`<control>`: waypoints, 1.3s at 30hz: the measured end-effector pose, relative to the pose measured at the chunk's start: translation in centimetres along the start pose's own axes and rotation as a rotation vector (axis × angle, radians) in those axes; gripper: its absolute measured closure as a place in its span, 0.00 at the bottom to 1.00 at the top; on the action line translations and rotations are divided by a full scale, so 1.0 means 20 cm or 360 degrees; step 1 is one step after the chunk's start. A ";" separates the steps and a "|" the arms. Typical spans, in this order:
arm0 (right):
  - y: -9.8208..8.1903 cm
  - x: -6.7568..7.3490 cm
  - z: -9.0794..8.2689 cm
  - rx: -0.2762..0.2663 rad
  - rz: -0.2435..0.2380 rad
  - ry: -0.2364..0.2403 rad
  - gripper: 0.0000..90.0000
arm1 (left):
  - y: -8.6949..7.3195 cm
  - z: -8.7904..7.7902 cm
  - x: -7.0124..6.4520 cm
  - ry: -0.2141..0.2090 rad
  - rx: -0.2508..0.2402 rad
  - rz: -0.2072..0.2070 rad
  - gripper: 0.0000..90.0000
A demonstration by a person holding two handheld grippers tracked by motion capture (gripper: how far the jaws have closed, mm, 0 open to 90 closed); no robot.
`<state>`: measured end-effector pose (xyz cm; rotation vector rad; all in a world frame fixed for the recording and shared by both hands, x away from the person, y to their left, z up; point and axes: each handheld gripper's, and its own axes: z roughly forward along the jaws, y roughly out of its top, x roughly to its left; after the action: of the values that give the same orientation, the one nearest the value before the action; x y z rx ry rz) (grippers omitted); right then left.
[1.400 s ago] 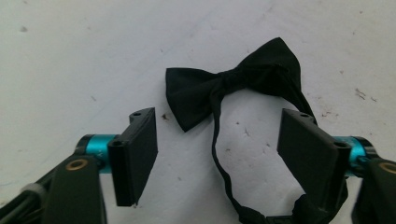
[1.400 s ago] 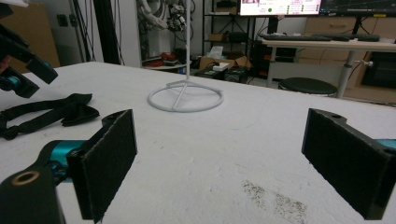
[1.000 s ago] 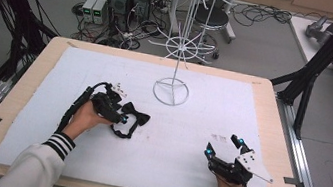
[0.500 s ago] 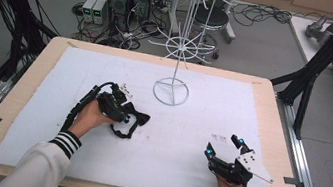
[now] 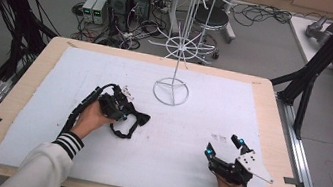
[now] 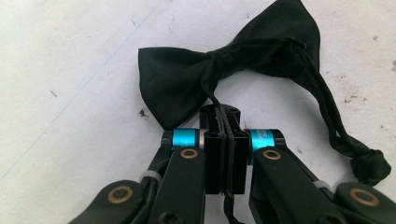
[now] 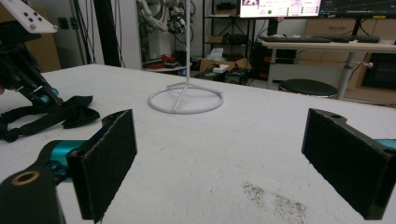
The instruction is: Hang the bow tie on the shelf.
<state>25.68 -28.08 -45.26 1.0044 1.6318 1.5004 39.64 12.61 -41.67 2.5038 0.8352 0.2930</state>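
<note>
The left gripper (image 6: 226, 140) is clamping the thin strap of a black bow tie (image 6: 224, 70), its jaws having just been closing on it; the bow is lying on the white counter (image 6: 70, 93) just beyond the fingertips. The right gripper (image 7: 219, 158) is resting with jaws wide apart over bare counter. Well ahead of it, the white wire rack (image 7: 186, 98) is standing.
</note>
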 end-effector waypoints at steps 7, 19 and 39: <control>0.00 0.00 0.00 -0.0002 -0.0001 0.0000 0.10 | 0.01 -0.04 -0.01 -0.0024 -0.0108 -0.0002 0.99; 0.00 0.00 0.00 0.0002 0.0008 -0.0001 0.10 | 0.02 -0.21 -0.01 -0.0040 -0.0626 0.0038 0.99; 0.00 0.00 0.00 -0.0001 0.0005 -0.0002 0.10 | 0.19 -0.48 -0.09 0.0011 -0.1160 0.0226 0.99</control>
<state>25.67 -28.10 -45.26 1.0077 1.6295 1.5019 36.85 12.42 -31.65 1.8716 0.4359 0.5426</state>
